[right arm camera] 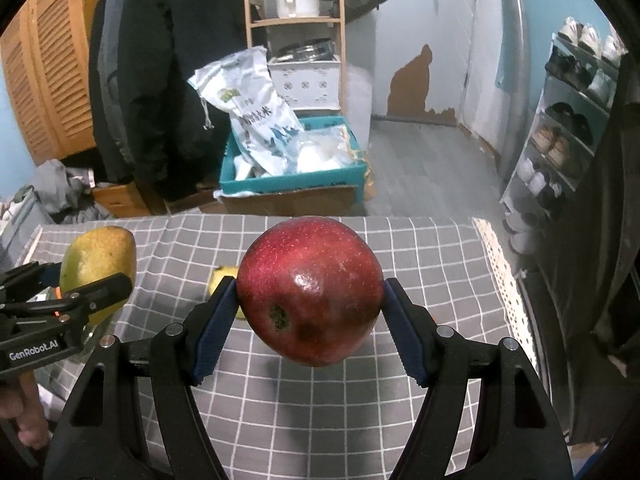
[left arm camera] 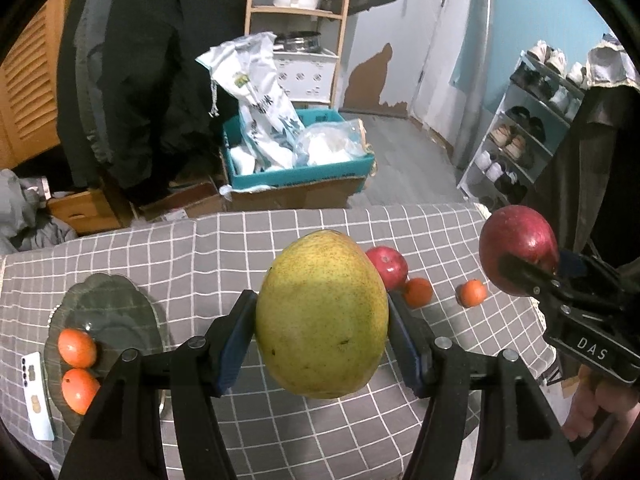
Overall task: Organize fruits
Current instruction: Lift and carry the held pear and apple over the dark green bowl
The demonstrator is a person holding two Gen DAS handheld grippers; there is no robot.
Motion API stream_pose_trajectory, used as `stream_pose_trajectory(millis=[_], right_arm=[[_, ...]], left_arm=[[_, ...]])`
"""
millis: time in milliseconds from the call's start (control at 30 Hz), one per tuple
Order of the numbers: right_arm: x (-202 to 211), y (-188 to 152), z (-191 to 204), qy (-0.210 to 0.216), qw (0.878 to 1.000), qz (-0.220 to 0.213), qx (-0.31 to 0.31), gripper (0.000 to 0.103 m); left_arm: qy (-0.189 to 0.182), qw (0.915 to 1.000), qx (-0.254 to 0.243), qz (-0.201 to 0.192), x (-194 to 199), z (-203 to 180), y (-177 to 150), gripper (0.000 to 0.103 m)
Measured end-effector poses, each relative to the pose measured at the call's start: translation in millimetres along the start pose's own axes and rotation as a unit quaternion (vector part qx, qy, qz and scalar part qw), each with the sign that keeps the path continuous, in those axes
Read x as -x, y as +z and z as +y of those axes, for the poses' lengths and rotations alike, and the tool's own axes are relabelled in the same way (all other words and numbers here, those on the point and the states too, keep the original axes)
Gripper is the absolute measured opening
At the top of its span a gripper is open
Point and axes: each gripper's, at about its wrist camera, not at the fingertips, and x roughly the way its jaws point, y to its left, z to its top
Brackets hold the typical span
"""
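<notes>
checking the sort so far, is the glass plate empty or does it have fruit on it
Not empty: the glass plate holds two oranges.

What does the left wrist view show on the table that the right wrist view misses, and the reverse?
Only the left wrist view shows the glass plate with two oranges, the white phone beside it, a second red apple and two loose oranges. Only the right wrist view shows a yellow fruit on the cloth, partly hidden by the right gripper. Both show the pear clamped in the left gripper, the held red apple, and the checked tablecloth.
</notes>
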Motion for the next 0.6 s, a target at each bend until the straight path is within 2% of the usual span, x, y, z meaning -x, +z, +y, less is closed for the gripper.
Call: stream_pose_trajectory(millis=[600], right_arm=[[0.6,23.0,59.9,0.035,0.999,-0.012,0.031,0.072]], left_arm=[[0.025,0.9985,0.042,-0.027,32.6,51.0,-1.9,0.065]])
